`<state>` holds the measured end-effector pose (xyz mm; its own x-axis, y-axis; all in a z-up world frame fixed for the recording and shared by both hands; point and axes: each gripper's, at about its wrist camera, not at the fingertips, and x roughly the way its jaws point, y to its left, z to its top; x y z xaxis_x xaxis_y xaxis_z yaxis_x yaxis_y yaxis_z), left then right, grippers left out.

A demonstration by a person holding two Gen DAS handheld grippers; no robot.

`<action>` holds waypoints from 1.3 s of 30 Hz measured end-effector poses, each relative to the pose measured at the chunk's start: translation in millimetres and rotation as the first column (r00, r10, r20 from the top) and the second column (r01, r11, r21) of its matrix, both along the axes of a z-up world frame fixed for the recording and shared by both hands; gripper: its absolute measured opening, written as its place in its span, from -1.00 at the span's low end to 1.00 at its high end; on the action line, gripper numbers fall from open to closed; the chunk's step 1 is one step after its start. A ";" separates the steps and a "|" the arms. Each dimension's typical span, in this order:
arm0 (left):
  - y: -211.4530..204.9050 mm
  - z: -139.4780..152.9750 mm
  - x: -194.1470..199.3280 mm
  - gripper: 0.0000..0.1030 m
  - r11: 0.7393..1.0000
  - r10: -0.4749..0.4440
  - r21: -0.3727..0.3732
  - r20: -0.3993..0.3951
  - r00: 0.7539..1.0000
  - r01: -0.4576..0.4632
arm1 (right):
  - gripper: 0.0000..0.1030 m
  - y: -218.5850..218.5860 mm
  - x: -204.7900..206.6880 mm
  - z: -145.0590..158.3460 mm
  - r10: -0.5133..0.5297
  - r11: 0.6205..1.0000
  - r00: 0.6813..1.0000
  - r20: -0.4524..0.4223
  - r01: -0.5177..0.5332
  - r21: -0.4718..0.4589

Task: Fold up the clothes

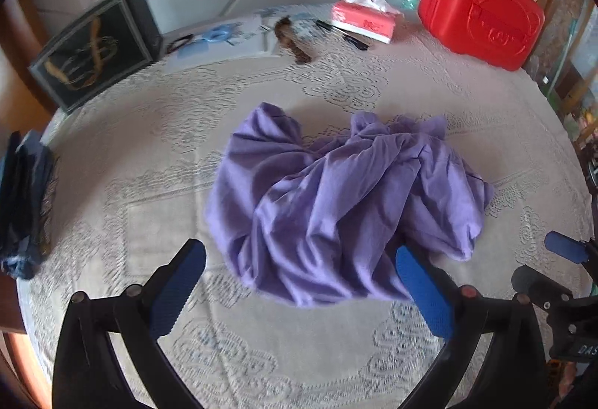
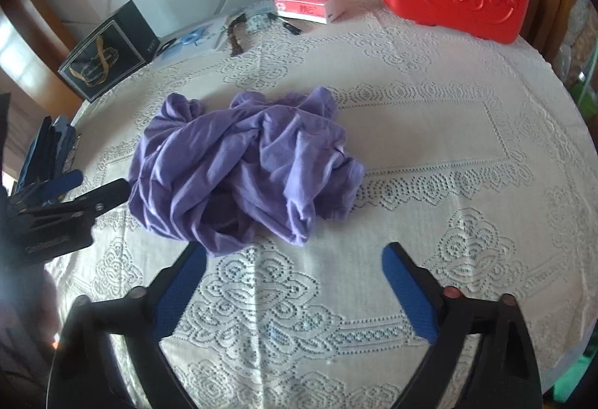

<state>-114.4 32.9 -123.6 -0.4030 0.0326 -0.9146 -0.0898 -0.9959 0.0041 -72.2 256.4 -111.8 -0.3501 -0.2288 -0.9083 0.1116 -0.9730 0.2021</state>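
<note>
A crumpled purple garment (image 1: 336,200) lies in a heap on the lace tablecloth (image 1: 149,155), in the middle of both views (image 2: 239,166). My left gripper (image 1: 299,256) hovers open just before the heap's near edge, its right fingertip over the cloth's hem. My right gripper (image 2: 295,256) is open too, nothing between its fingers, just short of the heap's near edge. Each gripper shows in the other's view: the right one (image 1: 560,248) at the far right, the left one (image 2: 74,185) at the far left, beside the heap.
A red plastic case (image 1: 482,9) stands at the back right. A tissue box (image 1: 364,18), pens, a brown hair clip (image 1: 289,39) and papers lie along the wall. A dark gift bag (image 1: 93,46) leans at back left. Folded dark clothes (image 1: 22,203) sit at the left edge.
</note>
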 end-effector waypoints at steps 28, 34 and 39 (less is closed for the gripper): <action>-135.5 67.6 19.2 0.51 0.969 0.243 0.014 -0.169 0.955 -0.245 | 0.24 -49.8 -56.6 89.2 0.183 0.935 0.932 -0.313 -0.264 -0.238; -115.5 51.8 16.0 0.60 0.986 0.162 0.069 -0.135 0.977 -0.154 | 0.64 -21.1 -53.8 64.3 0.062 0.975 0.972 -0.227 -0.108 -0.195; -78.9 20.3 -16.4 0.60 0.995 0.073 0.071 -0.052 0.996 -0.070 | 0.64 19.9 -35.7 24.6 -0.021 0.986 0.993 -0.114 0.001 -0.168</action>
